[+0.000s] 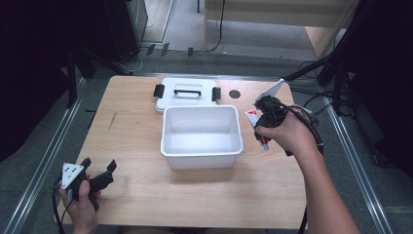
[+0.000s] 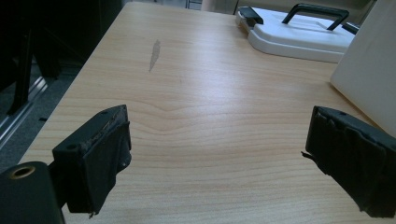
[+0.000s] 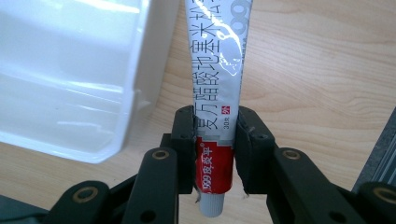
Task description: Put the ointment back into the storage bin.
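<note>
Pale wooden worktop, white rectangular plastic tub at its centre.
Right hand-held gripper clamps a red-and-silver ointment tube just right of the tub; left hand-held gripper rests wide, holding nothing.

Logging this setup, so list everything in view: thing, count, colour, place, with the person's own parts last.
Table: one, light wood, under everything.
Box: one, white, open and empty, mid-table.
Lid: one, white with black handle and clips, flat behind the box.
Tube: one, silver with a red band and white cap, clamped between the right gripper's jaws, lifted beside the box's right wall.
Round hole: one, dark, in the tabletop right of the lid.
Left gripper: one, black, jaws open, at the table's near left corner.
Right gripper: one, black, shut on the tube.
Hands: two, one on each gripper.
</note>
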Demonstrator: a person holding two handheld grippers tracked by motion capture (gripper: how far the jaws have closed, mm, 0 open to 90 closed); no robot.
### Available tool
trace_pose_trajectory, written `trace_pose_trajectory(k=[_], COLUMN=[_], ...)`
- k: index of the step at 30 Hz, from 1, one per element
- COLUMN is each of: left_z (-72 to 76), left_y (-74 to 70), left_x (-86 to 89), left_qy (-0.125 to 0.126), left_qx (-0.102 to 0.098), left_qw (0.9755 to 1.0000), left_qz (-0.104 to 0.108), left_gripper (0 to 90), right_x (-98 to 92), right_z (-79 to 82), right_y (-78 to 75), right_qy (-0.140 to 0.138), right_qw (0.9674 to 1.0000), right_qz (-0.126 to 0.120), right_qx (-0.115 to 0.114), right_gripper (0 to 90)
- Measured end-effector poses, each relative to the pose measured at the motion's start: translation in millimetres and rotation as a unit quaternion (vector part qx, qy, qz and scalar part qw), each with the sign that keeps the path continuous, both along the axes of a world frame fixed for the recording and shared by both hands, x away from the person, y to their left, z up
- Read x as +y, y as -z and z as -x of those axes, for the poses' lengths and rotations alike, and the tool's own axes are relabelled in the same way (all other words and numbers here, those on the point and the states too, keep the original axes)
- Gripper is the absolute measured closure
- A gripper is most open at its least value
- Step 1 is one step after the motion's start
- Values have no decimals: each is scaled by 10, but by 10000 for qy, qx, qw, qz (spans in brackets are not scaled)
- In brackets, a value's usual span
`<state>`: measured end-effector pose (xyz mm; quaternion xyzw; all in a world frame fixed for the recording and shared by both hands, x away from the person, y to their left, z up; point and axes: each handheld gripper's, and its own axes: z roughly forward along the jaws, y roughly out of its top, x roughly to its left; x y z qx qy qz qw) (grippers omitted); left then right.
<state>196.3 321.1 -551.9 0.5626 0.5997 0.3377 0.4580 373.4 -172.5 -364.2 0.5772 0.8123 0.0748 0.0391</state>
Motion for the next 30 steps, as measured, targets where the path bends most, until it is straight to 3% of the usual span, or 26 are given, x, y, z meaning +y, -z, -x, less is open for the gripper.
trace_pose_trajectory(k=[10, 20, 27, 30], left_z=[-4, -4, -3, -3], left_y=[0, 0, 0, 0], left_x=[4, 5, 8, 9], left_qy=[-2, -1, 3, 7], left_qx=[-6, -6, -8, -3], left_qw=[10000, 10000, 10000, 10000], left_qz=[15, 21, 27, 24], left_gripper=[77, 78, 78, 78], right_x=[258, 497, 637, 705], right_z=[-24, -35, -32, -27], right_y=[-191, -249, -219, -189], right_qy=[-311, -681, -1101, -1460], right_qw=[9992, 9969, 9926, 9876], right_qz=[-201, -321, -401, -473], right_qx=[-145, -237, -303, -340], right_gripper=[725, 725, 724, 724])
